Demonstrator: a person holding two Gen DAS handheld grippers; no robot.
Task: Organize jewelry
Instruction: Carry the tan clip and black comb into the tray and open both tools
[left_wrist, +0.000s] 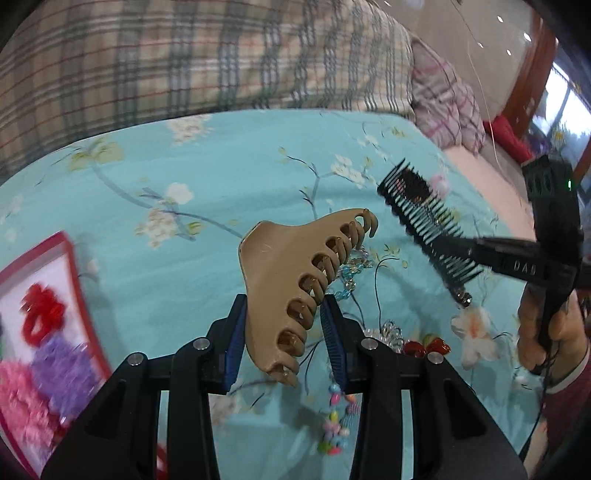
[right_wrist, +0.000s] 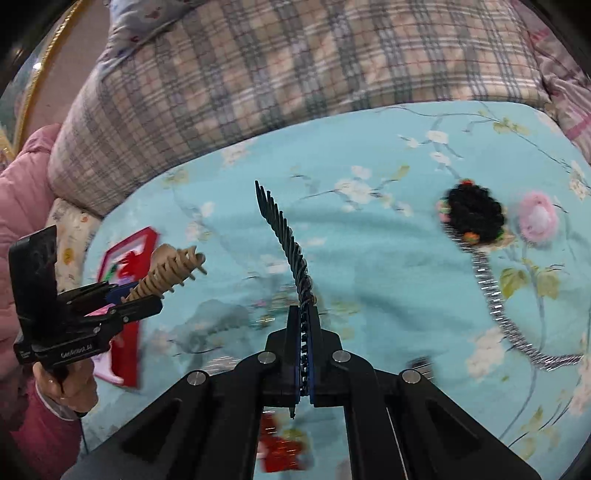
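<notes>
My left gripper (left_wrist: 282, 325) pinched the tan hair claw (left_wrist: 291, 280), my right gripper (right_wrist: 304, 354) the black comb (right_wrist: 284, 236); the claw sat tilted, perhaps loosely, and could drop on the bed's middle.

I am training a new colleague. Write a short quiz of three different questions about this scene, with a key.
1. True or false: the left hand-held gripper holds a beige plastic claw hair clip.
2. Multiple choice: what does the right hand-held gripper hold? A) a red scrunchie B) a black plastic comb clip C) a pink flower
3. Fill in: the red-framed box with fluffy scrunchies lies on the ____ floral bedsheet.

Key: 1 true; 2 B; 3 turquoise
</notes>
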